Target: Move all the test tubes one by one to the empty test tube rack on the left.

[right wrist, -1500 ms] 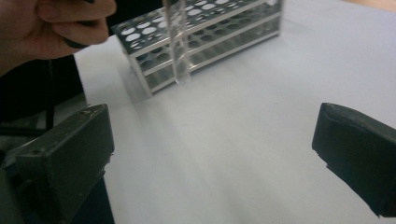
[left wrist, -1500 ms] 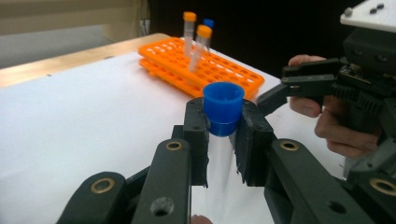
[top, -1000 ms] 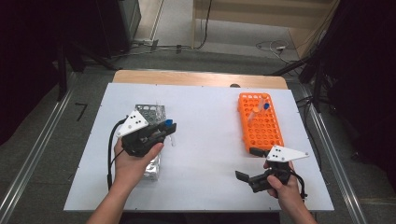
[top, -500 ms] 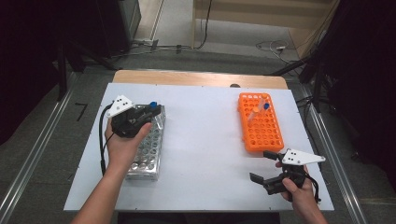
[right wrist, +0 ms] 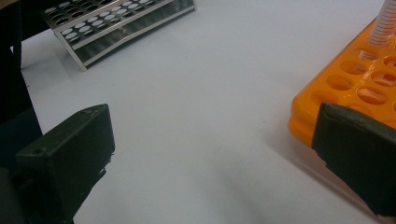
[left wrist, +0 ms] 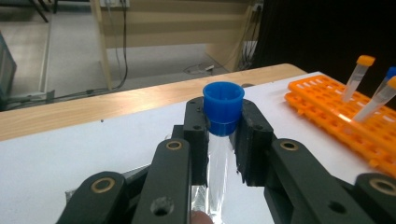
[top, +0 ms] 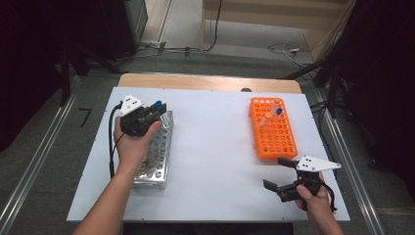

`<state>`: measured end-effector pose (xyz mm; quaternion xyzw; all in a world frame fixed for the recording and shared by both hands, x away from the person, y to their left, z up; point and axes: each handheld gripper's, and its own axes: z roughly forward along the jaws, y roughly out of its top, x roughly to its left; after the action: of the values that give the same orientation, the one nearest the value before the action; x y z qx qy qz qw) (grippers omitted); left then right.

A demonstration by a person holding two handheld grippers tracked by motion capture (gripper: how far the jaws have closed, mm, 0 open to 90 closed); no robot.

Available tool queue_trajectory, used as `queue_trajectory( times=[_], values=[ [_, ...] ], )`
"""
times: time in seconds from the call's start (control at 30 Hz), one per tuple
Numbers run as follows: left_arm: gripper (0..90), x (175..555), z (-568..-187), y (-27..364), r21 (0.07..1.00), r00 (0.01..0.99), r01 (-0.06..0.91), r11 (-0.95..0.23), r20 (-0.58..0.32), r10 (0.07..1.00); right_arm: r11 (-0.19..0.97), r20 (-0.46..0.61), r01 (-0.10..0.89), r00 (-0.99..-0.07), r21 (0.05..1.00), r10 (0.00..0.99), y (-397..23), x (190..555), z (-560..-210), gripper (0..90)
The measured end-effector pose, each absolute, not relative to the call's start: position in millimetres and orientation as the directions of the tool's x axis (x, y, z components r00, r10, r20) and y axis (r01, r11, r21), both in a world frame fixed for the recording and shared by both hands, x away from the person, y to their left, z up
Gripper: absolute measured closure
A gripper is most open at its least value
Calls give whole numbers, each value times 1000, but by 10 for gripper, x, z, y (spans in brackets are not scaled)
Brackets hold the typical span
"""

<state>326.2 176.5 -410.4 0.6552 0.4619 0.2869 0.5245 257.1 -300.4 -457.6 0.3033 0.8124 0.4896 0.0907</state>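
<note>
While clear, table point(top: 215, 161) mid-span

two racks point(top: 273, 128) point(top: 155, 154), three capped tubes point(left wrist: 223, 109) point(left wrist: 356, 77) point(left wrist: 380, 95)

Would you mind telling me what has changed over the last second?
The left gripper, clamped on the blue-capped tube, travelled away from the person to the far end of the metal rack. The open right gripper drifted slightly right. The orange rack stayed put.

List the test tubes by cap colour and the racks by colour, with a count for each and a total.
Blue-capped tubes: 2
Orange-capped tubes: 2
Orange rack: 1
Metal rack: 1
Total: 6
</note>
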Motion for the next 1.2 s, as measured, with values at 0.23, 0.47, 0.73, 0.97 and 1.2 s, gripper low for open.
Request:
queue_trajectory(
  times=[0.23, 0.47, 0.73, 0.97, 1.2],
  values=[
    [766, 3300, -4200, 1744, 948, 380, 316, -44, -85, 921, 336, 144, 400, -798, 852, 585, -3008, 2577, -4582, 0],
    [759, 3289, -4285, 1721, 927, 358, 368, -70, -72, 931, 338, 144, 402, -798, 851, 585, -3005, 2578, -4584, 0],
    [643, 3287, -4296, 1729, 900, 371, 429, -71, -104, 923, 343, 142, 403, -797, 849, 587, -2989, 2581, -4590, 0],
    [286, 3208, -4236, 1712, 903, 402, 427, -33, -157, 902, 336, 146, 404, -796, 851, 587, -2994, 2586, -4588, 0],
    [66, 3002, -4178, 1663, 911, 466, 410, -28, -184, 865, 331, 145, 406, -790, 852, 596, -3009, 2602, -4583, 0]
  ],
)
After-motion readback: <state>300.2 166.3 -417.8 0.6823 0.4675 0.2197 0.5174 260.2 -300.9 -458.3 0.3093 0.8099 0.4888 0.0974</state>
